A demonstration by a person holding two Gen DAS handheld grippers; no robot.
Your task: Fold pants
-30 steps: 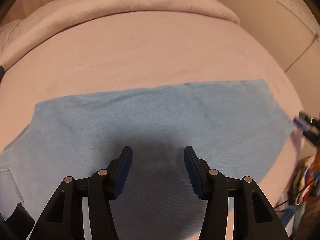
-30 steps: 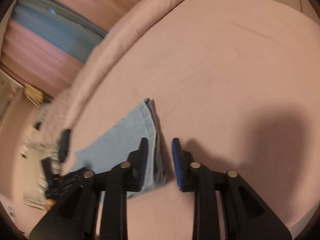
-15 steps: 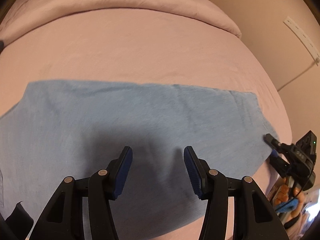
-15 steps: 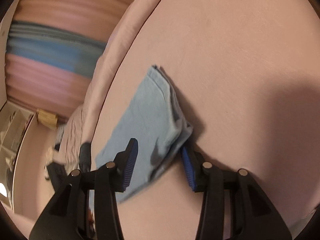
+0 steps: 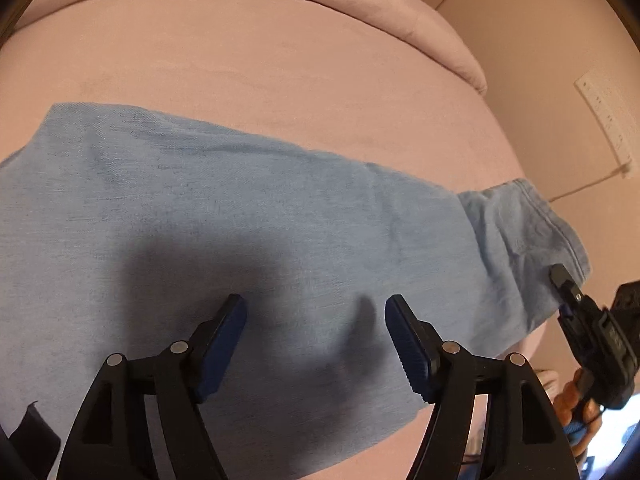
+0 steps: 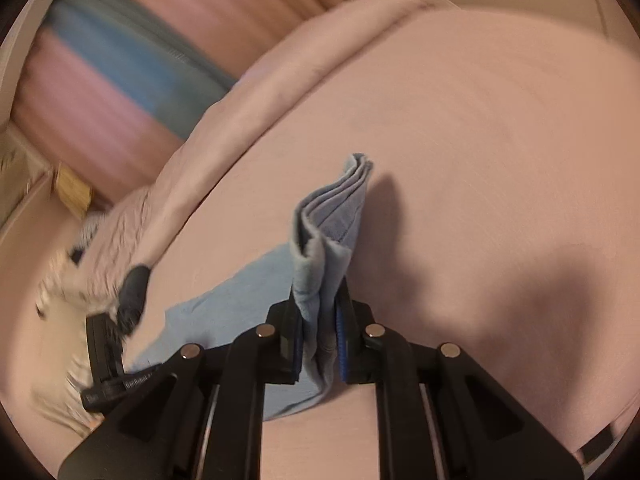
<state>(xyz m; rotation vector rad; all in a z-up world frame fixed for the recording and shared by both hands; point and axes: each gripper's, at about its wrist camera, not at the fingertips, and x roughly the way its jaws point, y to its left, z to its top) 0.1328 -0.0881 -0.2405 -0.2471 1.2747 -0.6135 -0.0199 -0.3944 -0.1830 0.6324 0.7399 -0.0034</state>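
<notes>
Currently the light blue pants lie spread flat across the pink bed, reaching from the left edge of the left wrist view to the bed's right side, with a darker shadow falling on the cloth just ahead of the jaws. The left gripper hovers over the middle of the fabric with its jaws apart and opening wider; nothing sits between its blue pads, and they do not press on the cloth. At the right end, the hem of the pants is lifted off the bed and stands up in bunched layers. The right gripper has that hem between its jaws, which are closing and are clamped on the folded cloth, with several layers squeezed together between the 2 pads. From the left wrist view the right gripper shows at the far right, its tip meeting the raised hem, with part of a hand behind it. A rolled pink blanket lies along the far side of the bed, well apart from the pants.
</notes>
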